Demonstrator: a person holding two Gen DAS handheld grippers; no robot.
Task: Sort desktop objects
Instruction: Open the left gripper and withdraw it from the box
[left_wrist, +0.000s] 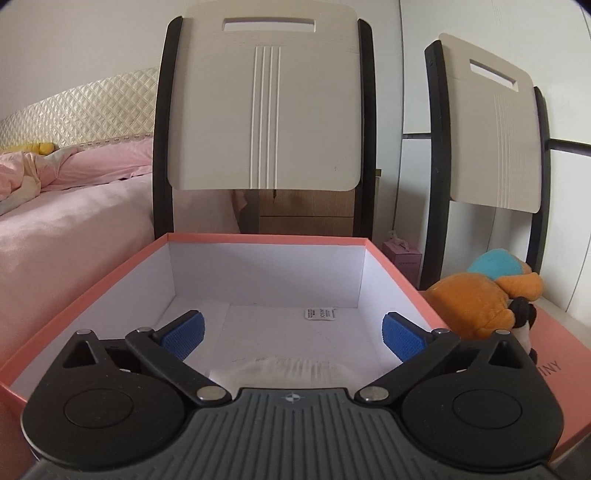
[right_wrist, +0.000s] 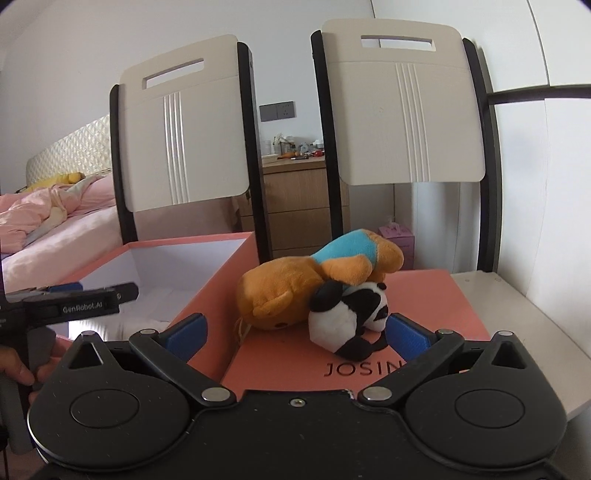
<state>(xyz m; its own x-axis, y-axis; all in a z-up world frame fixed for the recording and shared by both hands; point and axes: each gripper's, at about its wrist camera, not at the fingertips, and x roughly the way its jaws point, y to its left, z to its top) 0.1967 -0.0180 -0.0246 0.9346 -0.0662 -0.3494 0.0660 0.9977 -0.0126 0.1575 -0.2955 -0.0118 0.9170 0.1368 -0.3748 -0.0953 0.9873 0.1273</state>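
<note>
An open salmon-pink box (left_wrist: 92, 284) with a white inside stands in front of me; it also shows in the right wrist view (right_wrist: 218, 280). My left gripper (left_wrist: 291, 336) is open and empty, its fingers inside the box above a white cloth-like thing (left_wrist: 291, 369). An orange plush with a blue patch (right_wrist: 291, 284) and a small panda plush (right_wrist: 347, 317) lie on the pink box lid (right_wrist: 424, 302). My right gripper (right_wrist: 295, 332) is open, its fingers either side of the panda, close in front of it. The orange plush also shows in the left wrist view (left_wrist: 472, 302).
Two cream chair backs with black frames (right_wrist: 184, 140) (right_wrist: 402, 110) stand right behind the box and lid. A bed with pink bedding (left_wrist: 55, 206) is at the left. A wooden dresser (right_wrist: 299, 199) and a small pink box (right_wrist: 399, 236) stand behind.
</note>
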